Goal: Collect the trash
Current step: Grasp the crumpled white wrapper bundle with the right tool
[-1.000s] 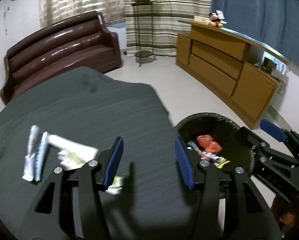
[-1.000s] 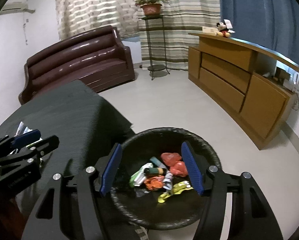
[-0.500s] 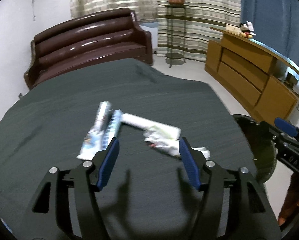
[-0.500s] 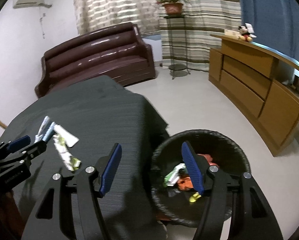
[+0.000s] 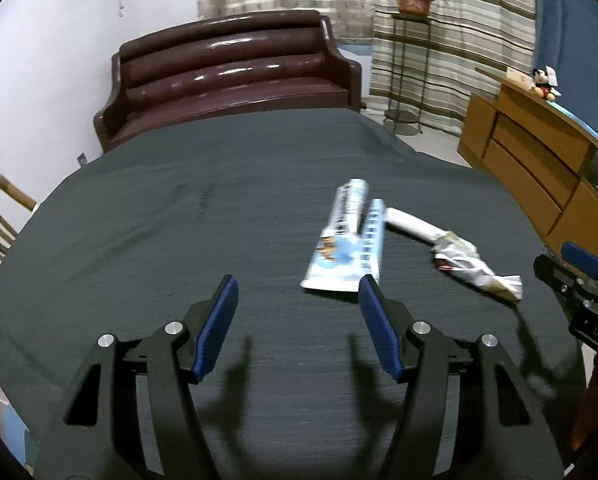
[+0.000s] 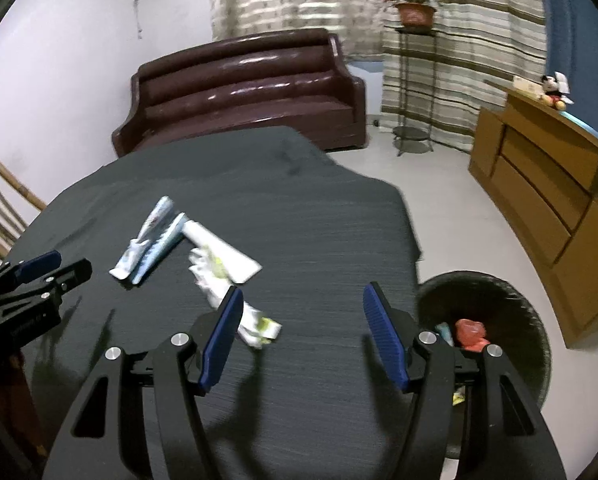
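While both tools hang over the dark cloth-covered tabletop [image 5: 147, 240], neither has hold of anything. At the bottom of the left wrist view, the left tool [image 5: 297, 316] has just been widening its jaws, which stand apart over bare cloth with nothing between them. At the bottom of the right wrist view, the right tool [image 6: 303, 322] also has its jaws well apart and empty; its left blue pad overlaps the near end of a crumpled white and green wrapper [image 6: 255, 326] lying on the cloth, though contact cannot be told.

Just beyond, the rest of the trash lies in a cluster on the tabletop: two flattened blue and white tubes [image 5: 345, 246] side by side, and a white tube [image 5: 409, 222] angled away to their right, touching the wrapper. In the lower right of the right wrist view, a black waste bin [image 6: 519, 304] stands on the floor beside the tabletop's edge, with red and other scraps inside.

Farther back, a dark brown sofa [image 5: 235, 84] stands against the wall, a wooden sideboard [image 6: 547, 196] runs along the right, and a potted plant [image 6: 413, 10] sits on a stand before striped curtains.
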